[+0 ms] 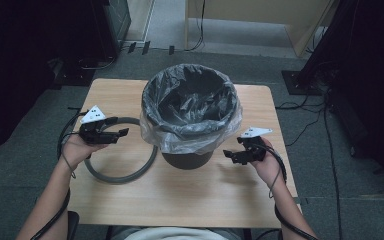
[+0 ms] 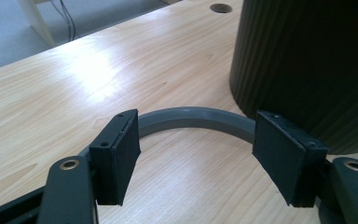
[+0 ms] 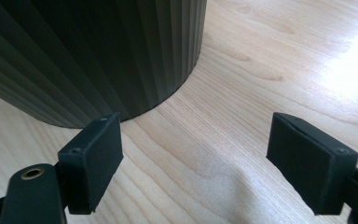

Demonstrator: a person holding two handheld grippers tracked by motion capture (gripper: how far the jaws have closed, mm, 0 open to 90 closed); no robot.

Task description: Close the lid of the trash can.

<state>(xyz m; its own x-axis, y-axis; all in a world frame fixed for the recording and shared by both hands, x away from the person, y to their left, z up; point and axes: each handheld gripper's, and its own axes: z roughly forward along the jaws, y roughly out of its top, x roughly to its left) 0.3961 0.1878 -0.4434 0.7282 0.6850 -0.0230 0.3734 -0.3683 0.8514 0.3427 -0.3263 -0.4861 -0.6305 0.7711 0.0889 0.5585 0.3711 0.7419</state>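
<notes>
Two forearms are extended from the near edge, one to each side, and each is turned slightly inward. The left gripper point(image 1: 121, 133) is held in the left hand point(image 1: 77, 147), with its jaws spread wide and directed to the right. The right gripper point(image 1: 228, 154) is held in the right hand point(image 1: 266, 162), its jaws likewise parted and directed left. Both appear to be held low, though their height cannot be judged.
</notes>
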